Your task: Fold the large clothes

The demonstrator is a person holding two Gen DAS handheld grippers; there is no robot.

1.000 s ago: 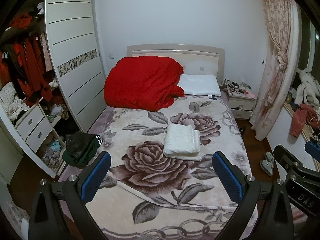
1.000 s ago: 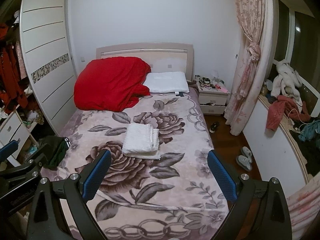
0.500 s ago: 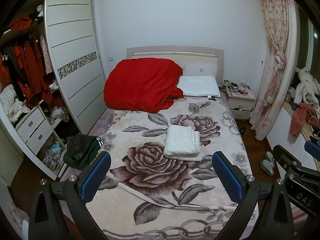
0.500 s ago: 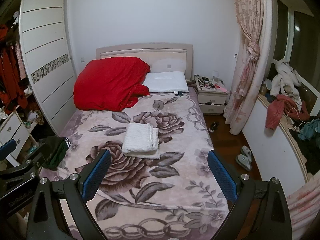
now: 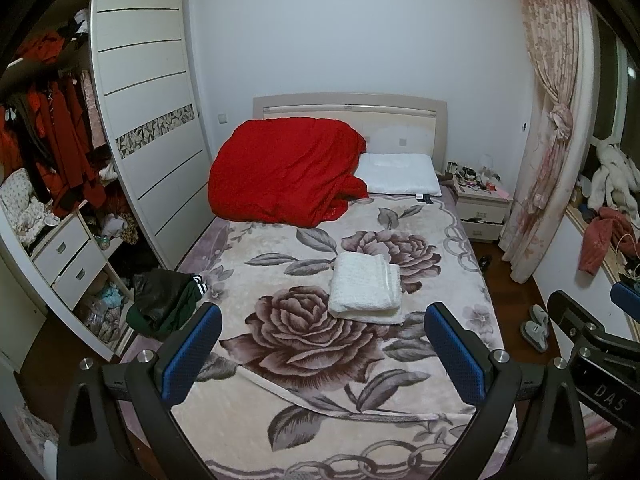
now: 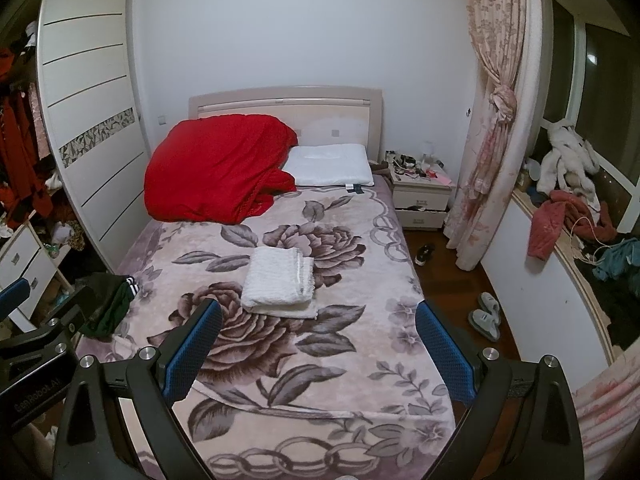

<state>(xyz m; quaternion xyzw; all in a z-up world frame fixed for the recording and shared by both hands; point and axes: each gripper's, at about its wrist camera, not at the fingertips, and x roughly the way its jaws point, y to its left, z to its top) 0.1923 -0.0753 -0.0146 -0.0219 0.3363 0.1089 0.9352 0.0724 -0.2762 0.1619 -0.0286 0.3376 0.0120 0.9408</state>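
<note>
both grippers backed off slightly; white garment unmoved.

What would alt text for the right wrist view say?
A folded white garment lies mid-bed on a floral blanket, beyond the open, empty right gripper. A red quilt and white pillow sit by the headboard.

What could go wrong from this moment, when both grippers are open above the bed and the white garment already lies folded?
1. The folded white garment is a loose stack; gripping only its top layer would probably pull the fold open.
2. The dark clothes hang over the bed's left edge and could slide to the floor if the floral blanket is dragged.
3. The left gripper and right gripper are close together and might collide.
</note>
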